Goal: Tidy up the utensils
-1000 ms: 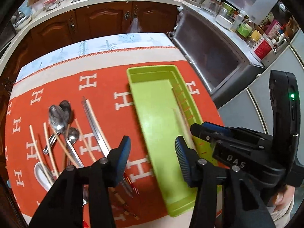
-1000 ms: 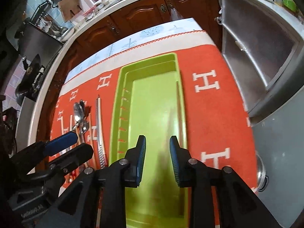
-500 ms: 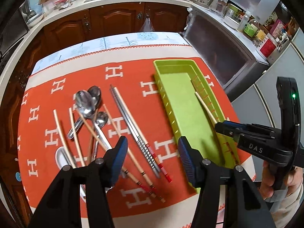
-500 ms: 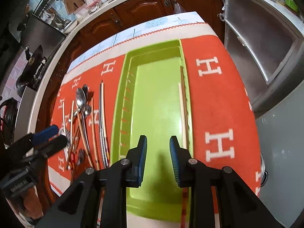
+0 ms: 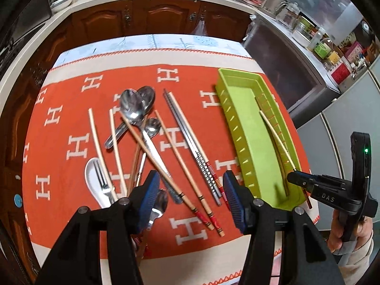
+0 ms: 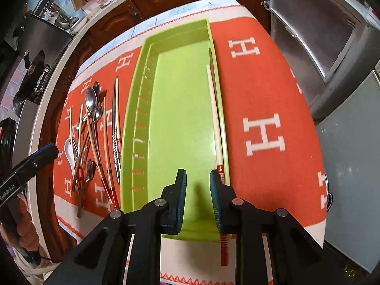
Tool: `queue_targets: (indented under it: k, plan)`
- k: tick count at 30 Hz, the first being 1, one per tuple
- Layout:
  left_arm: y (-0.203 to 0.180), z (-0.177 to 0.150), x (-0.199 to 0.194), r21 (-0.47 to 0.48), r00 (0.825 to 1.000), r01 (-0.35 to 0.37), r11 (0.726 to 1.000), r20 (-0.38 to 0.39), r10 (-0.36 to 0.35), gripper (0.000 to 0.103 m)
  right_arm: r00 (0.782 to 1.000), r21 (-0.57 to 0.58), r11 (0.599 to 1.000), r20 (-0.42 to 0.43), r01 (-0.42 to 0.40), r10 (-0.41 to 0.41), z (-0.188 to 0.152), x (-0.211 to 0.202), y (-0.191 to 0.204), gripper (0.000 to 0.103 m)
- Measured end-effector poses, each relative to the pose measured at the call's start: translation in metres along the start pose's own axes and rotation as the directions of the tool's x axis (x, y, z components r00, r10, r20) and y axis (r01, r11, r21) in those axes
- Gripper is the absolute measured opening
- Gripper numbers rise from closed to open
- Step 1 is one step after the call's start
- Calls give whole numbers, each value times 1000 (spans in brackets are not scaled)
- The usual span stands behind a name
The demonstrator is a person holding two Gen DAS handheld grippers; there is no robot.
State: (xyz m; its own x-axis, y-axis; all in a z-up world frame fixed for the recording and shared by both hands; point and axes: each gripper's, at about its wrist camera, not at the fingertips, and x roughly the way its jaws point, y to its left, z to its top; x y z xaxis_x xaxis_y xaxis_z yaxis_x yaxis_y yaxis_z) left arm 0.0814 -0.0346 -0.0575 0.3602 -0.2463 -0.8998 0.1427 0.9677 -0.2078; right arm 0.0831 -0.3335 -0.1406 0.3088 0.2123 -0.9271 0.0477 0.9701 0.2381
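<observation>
Closing empty, right gripper [image 6: 197, 185] jaws (left gripper [image 5: 188, 190] jaws open) above tray [image 6: 180, 118].

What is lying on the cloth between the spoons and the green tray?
In the left wrist view, chopsticks lie there: a metal pair and a wooden one, between the spoons and the green tray.

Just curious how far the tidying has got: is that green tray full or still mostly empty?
Mostly empty. The green tray holds only chopsticks along one wall; its floor is otherwise bare.
</observation>
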Motion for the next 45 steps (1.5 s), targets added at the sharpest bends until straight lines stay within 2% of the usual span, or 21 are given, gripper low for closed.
queue_targets:
  k: [4,9,17,25,29,34,40,45]
  plan:
    - [10,-4,-1,-20,1000,4,1000,-9,-5,54,999,24,999,-6,-33,33,0,-2,2,18]
    - [19,-7,-4,-38,1000,6,999,0,-6,54,1000,35,999,17,11,-11,3,-11,3,18]
    - [28,-9,-4,-54,1000,23,998,2,-23,57,996,17,997,-39,80,-79,1,2,8,17]
    - [36,-13,-2,-57,999,31,998,-7,-32,57,995,30,995,-13,95,-94,6,-11,13,16]
    - [43,-16,-1,-72,999,49,996,-9,-50,57,993,39,992,-20,120,-120,-4,-23,7,16]
    - [50,-19,2,-81,998,63,995,-19,-65,57,992,41,992,-54,116,-114,-29,-32,-1,15]
    - [54,-21,3,-88,997,78,993,-20,-80,57,988,38,988,-52,148,-146,-45,-42,0,14]
    - [59,-25,1,-93,996,85,992,-11,-86,58,988,79,986,-52,147,-143,-58,-50,-9,14]
